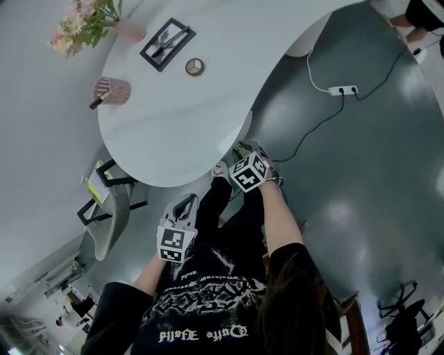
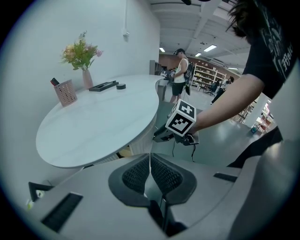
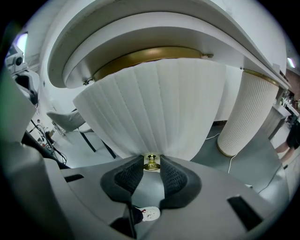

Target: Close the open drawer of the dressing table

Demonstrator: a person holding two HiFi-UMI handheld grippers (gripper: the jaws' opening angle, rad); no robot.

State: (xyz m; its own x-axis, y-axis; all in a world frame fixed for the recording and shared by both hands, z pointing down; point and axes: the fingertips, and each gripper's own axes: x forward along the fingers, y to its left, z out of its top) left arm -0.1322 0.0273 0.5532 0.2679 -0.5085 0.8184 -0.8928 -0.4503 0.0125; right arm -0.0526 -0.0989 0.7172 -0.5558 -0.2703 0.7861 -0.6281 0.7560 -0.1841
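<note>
The drawer (image 3: 150, 108) sits under the table (image 1: 173, 118) at about 4 o'clock on the curved white top as we look down from the head view. It stands out from beneath the top, so that the gold rim along its upper edge shows in the right gripper view. Its front is white, ribbed and bowed. A small gold knob (image 3: 151, 162) sits low at the middle of that front.

The right gripper (image 1: 241, 148) comes in at the drawer's 6 o'clock and has the knob between its jaws – the two dark pads press on the knob from either side. The left gripper (image 2: 150, 164) hangs at about 8 o'clock from the right one, well apart from the drawer and below the table's edge. Its jaws are closed together with nothing between them.

On the table we see a pink holder (image 1: 111, 91) at 9 o'clock, a vase of flowers (image 1: 83, 21) at about 10 o'clock, a black tray (image 1: 167, 43) at 12 o'clock and a small round case (image 1: 195, 66) just beside the tray at its 4 o'clock. A ribbed white leg (image 3: 246, 112) stands at the drawer's 3 o'clock in the right gripper view.

A chair (image 1: 107, 215) stands at 9 o'clock from the left gripper – and a power strip (image 1: 343, 90) lies on the grey floor (image 1: 361, 173) at about 2 o'clock from the right gripper.
</note>
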